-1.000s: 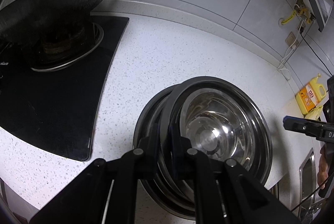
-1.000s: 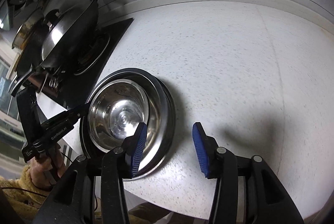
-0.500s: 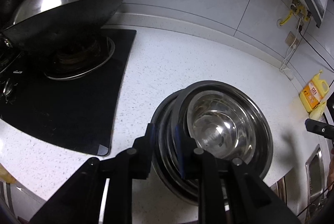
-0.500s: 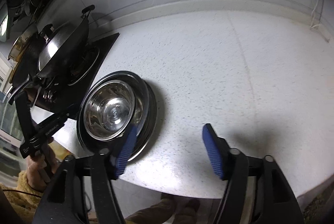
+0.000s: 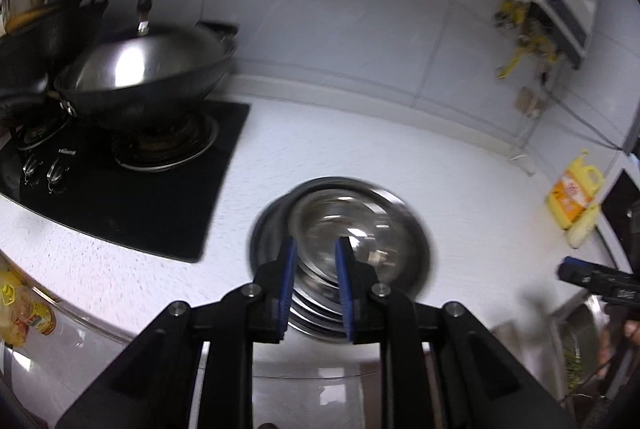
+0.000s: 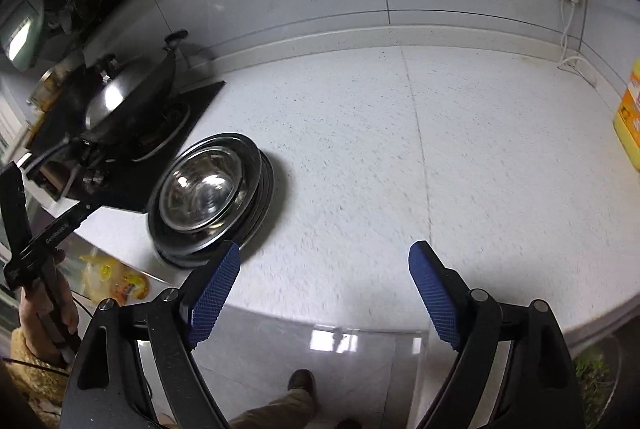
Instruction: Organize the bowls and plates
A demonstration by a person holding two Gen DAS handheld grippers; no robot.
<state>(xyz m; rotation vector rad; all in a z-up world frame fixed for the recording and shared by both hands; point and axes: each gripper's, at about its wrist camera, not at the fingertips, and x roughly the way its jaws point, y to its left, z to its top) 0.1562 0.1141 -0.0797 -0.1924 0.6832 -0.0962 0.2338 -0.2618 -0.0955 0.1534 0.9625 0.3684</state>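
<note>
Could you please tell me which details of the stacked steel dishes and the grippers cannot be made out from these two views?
- Stack of steel dishes: motion blur in the left wrist view, and in the right wrist view too small, so the number of pieces is unclear.
- Stack's near rim: hidden behind the left gripper fingers.
- Left gripper's contact: blur hides whether the pads touch any rim.
- Yellow bottle: cut off by the right wrist view's edge.

Lidded wok [image 5: 144, 85] on stove [image 5: 120, 197]; yellow bottle [image 5: 574, 195].
</note>
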